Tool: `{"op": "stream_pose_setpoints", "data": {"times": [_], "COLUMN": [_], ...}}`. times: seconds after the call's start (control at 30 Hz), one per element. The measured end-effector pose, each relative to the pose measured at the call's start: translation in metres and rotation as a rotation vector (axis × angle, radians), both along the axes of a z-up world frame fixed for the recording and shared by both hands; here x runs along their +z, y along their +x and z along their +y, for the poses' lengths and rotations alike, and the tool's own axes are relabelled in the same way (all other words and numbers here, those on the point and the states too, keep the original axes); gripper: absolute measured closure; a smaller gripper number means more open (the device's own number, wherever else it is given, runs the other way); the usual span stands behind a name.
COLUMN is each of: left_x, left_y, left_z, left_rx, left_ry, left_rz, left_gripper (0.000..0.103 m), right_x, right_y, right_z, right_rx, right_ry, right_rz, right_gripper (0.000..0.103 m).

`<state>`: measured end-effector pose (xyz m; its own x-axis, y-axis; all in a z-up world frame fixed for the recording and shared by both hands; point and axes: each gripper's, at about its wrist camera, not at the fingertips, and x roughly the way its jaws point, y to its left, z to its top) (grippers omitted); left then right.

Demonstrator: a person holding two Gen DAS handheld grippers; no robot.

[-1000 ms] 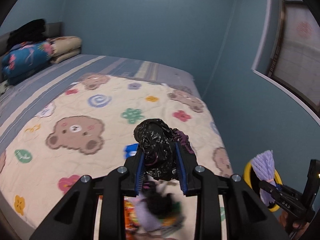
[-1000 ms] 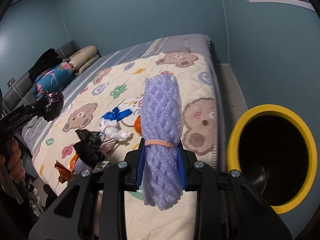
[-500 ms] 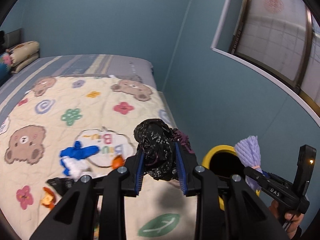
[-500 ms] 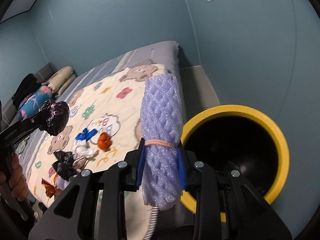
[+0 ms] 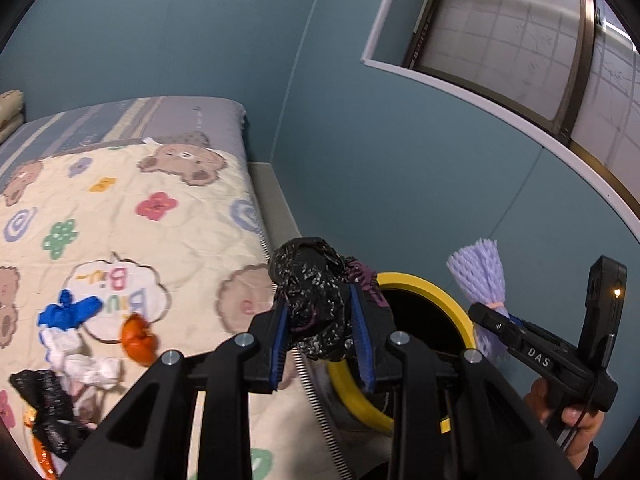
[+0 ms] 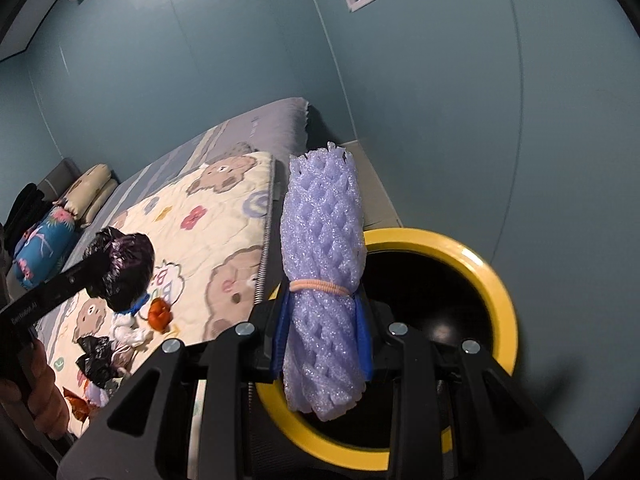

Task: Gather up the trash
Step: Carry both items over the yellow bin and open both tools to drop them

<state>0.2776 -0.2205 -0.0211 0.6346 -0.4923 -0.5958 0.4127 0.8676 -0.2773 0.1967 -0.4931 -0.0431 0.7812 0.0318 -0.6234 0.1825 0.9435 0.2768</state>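
Note:
My left gripper is shut on a crumpled black plastic bag, held over the bed's edge just left of the yellow-rimmed bin. My right gripper is shut on a purple foam net roll bound with an orange band, held above the near left rim of the bin. The bin's inside is dark. In the left wrist view the right gripper with the foam roll hangs over the bin's right side. In the right wrist view the left gripper carries the black bag above the bed.
A bed with a bear-and-flower quilt holds more trash: a blue scrap, an orange piece, white crumpled paper and a black bag. Pillows lie at the far end. A teal wall and a window stand behind the bin.
Both grippers have swung from over the bed toward the yellow bin, each keeping its load. The bin now fills much more of both views.

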Motion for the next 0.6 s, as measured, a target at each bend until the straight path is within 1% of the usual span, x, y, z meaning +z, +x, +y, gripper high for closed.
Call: {"op": "stream_pose_setpoints", "data": {"times": [0.27,0.4,0.5,0.53,0.6], "left_x": [-0.019,-0.027,-0.031,-0.031,-0.033], "left_y": [0.009,0.011,0.012,0.013,0.014], "left_z": [-0.051,-0.072,-0.082,-0.085,-0.088], "left_rx": [-0.06,-0.102,-0.11,-0.112,-0.112], "left_ry": [0.013,0.006,0.004,0.003,-0.007], "left_rz": [0.024,0.04,0.045,0.05,0.063], "left_gripper": [0.076,0.076,0.072,0.07,0.061], "right_x": [-0.012,-0.017,-0.019,-0.02,-0.022], "right_y": [0.007,0.006,0.003,0.003,0.002], "right_z": [-0.024,-0.033,-0.039,-0.042,-0.047], "right_rx": [-0.036,-0.054,-0.07,-0.082,-0.104], "right_ry": [0.013,0.02,0.027,0.028,0.03], "right_rz": [0.012,0.018,0.018,0.02,0.026], "right_gripper": [0.075,0.075,0.072,0.071,0.07]}}
